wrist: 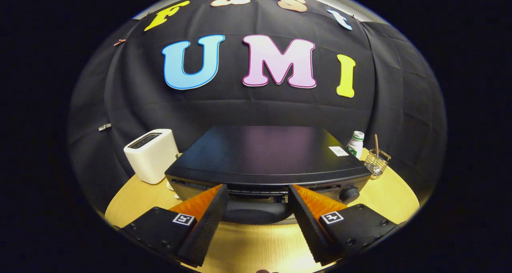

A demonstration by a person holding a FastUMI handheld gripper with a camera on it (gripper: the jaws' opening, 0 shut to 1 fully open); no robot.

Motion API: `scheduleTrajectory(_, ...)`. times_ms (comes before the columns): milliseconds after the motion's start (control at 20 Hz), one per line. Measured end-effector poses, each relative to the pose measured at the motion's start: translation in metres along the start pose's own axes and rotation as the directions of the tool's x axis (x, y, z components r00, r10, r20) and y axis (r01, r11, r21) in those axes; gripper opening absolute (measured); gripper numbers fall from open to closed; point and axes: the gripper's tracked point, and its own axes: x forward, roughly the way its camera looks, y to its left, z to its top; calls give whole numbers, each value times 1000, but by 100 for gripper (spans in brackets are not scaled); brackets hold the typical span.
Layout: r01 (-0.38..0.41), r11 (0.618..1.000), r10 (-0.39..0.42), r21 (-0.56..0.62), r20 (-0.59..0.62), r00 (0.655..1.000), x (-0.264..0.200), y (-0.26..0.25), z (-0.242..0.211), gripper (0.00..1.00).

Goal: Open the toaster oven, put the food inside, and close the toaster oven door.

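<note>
A black toaster oven (264,153) stands on the wooden table, seen from above its front edge. Its flat top faces me and a round knob (349,194) shows at the front right. My gripper (258,193) is open, its two fingertips right at the top of the oven's front, one on each side of the dark curved door handle (256,214) that lies between them. Nothing is pressed between the fingers. The oven's door face is mostly hidden below its top edge, and whether it is shut cannot be told.
A white slot toaster (151,155) stands left of the oven. Behind the oven's right corner are a white bottle with a green label (355,144) and a small wire basket holding a stick (377,162). Bare wooden table (256,245) lies under the fingers.
</note>
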Motion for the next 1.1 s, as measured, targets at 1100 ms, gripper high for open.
scheduleTrajectory(1100,-42,999,39,-1,-380,924,-113,-19,-156,99)
